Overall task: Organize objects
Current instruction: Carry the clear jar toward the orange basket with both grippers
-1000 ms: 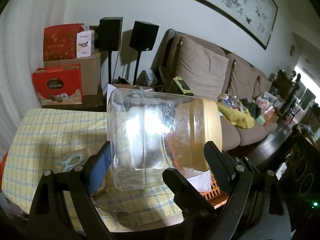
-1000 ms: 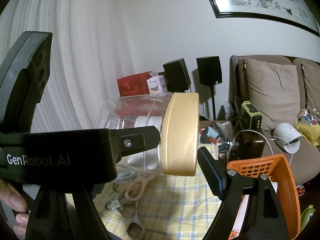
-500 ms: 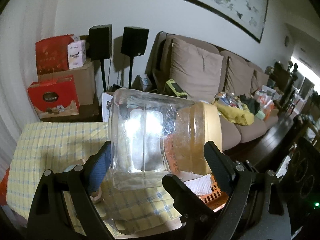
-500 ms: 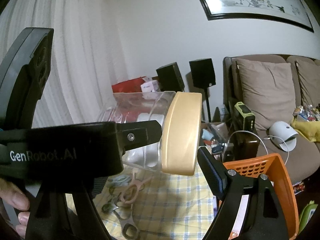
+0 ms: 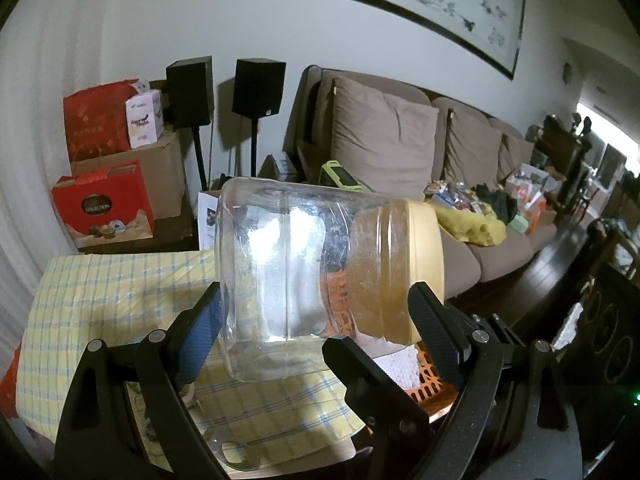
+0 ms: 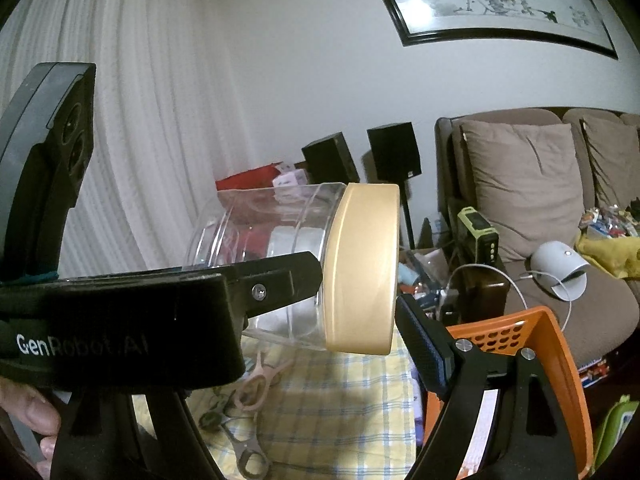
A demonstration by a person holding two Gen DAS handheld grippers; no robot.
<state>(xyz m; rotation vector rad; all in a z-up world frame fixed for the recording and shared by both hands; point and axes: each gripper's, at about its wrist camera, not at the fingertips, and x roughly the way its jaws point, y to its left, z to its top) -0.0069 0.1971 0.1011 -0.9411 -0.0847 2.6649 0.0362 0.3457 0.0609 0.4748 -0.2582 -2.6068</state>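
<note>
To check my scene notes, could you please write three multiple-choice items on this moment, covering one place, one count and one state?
1. Where is the orange basket?
A. On the sofa.
B. At the edge of the checked tablecloth.
C. On the cardboard box.

2. How many black speakers stand by the wall?
A. One.
B. Two.
C. Four.

3. How is the clear jar?
A. Upright, lid off.
B. Inside the basket.
C. Sideways in the air, lid on.

Answers:
1. B, the basket sits right beside the cloth.
2. B, two speakers show on stands.
3. C, the jar hangs sideways above the cloth with its gold lid on.
</note>
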